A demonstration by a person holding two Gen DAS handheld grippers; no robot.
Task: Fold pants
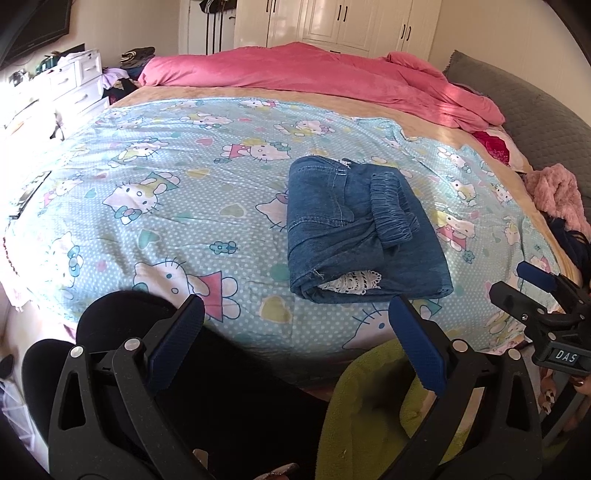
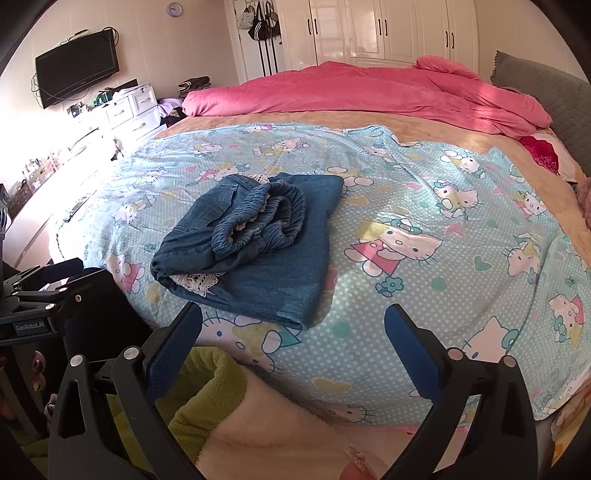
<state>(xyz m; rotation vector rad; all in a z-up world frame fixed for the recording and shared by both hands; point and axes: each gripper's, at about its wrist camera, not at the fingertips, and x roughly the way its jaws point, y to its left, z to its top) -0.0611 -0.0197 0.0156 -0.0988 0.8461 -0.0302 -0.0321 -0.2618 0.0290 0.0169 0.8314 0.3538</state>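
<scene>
The denim pants (image 1: 364,229) lie folded in a compact bundle on the cartoon-cat sheet (image 1: 147,192), right of centre in my left view, left of centre in my right view (image 2: 255,243); elastic waistband on top, white lace trim showing at the near fold; my left gripper (image 1: 295,343) stands with jaws wide, holding nothing, short of the bundle; my right gripper (image 2: 293,343) likewise wide and empty; each gripper appears at the other view's edge, right gripper at lower right (image 1: 535,280), left at lower left (image 2: 61,267); only the right view shows the wall television (image 2: 77,66) and clock (image 2: 174,9), upper left; pink duvet (image 1: 317,77) lies bunched across the top of both frames
</scene>
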